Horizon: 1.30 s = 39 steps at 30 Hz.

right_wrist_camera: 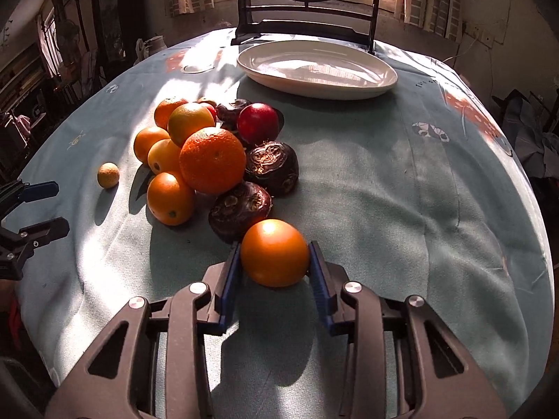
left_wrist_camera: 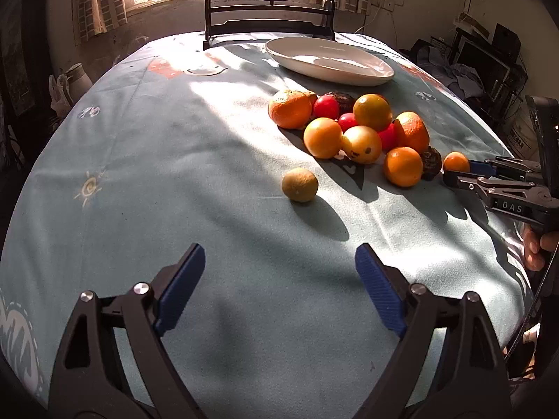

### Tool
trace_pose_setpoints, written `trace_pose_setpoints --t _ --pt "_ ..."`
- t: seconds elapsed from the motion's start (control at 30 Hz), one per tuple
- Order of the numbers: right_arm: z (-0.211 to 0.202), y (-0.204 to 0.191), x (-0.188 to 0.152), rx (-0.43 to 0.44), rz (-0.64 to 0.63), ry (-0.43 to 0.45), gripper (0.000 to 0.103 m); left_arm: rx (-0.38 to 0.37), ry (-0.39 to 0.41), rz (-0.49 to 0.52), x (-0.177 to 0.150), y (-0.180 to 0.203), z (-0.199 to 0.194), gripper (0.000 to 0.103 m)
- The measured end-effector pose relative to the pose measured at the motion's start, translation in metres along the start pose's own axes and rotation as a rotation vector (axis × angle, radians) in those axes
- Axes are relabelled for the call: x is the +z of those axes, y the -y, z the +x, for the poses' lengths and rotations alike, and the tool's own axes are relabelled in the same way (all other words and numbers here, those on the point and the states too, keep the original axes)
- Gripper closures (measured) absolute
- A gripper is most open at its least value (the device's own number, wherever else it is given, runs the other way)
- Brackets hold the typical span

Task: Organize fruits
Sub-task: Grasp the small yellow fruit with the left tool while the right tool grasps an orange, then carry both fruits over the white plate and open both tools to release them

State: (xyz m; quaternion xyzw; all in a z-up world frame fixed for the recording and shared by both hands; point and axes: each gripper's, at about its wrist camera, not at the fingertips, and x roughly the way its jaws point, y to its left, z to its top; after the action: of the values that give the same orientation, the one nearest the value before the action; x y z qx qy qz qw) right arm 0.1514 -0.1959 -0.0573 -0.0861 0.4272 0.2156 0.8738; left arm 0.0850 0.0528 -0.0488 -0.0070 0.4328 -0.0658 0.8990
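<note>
- right tongs (right_wrist_camera: 275, 255) are clamped on a small orange (right_wrist_camera: 275, 252), blue ribbed pads pressed on its left and right sides. It's at the near end of the fruit pile, sitting on or just off the tabletop (right_wrist_camera: 401, 209), can't tell which
- that orange is smooth, glossy and basically round, so no real long axis to speak of
- left tongs (left_wrist_camera: 279, 272) are wide open with nothing between the pads, hovering over bare cloth
- a little dull yellow-green fruit (left_wrist_camera: 300, 185) with matte skin sits alone just beyond the left tongs, near the pile but apart from it
- pile: a big pebbly-skinned orange (right_wrist_camera: 212, 160), smoother oranges, glossy red fruit (right_wrist_camera: 258, 123), and two dark brown knobby bulb things (right_wrist_camera: 272, 167) touching each other
- white oval plate (right_wrist_camera: 384, 83) at the far side, glossy, long axis running left to right
- cloth is soft pale blue fabric, a bit wrinkled
</note>
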Motion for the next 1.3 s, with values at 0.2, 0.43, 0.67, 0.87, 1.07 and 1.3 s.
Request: trace_pose_setpoints --t 0.2,0.43,0.67,0.87,1.07,1.3 --pt "-0.014 0.006 -0.006 0.052 0.069 0.046 0.065 -0.033 -0.055 0.037 0.027 0.0 0.031 0.05" --pt "-0.015 0.01 -0.007 0.074 0.082 0.046 0.065 -0.007 -0.069 0.079 0.042 0.006 0.049 0.057" --pt "-0.014 0.01 -0.005 0.081 0.067 0.044 0.065 -0.014 -0.069 0.113 0.042 0.013 0.049 0.076" --pt "-0.018 0.018 0.01 0.141 0.091 0.051 0.065 -0.007 -0.068 0.126 0.043 0.013 0.046 0.076" --pt "-0.015 0.042 0.066 0.162 0.184 0.168 0.065 -0.066 -0.006 0.037 0.086 -0.005 0.039 0.076" --pt "0.053 0.081 0.139 0.097 0.307 0.224 0.065 -0.119 0.057 -0.009 0.184 0.011 0.077 0.076"
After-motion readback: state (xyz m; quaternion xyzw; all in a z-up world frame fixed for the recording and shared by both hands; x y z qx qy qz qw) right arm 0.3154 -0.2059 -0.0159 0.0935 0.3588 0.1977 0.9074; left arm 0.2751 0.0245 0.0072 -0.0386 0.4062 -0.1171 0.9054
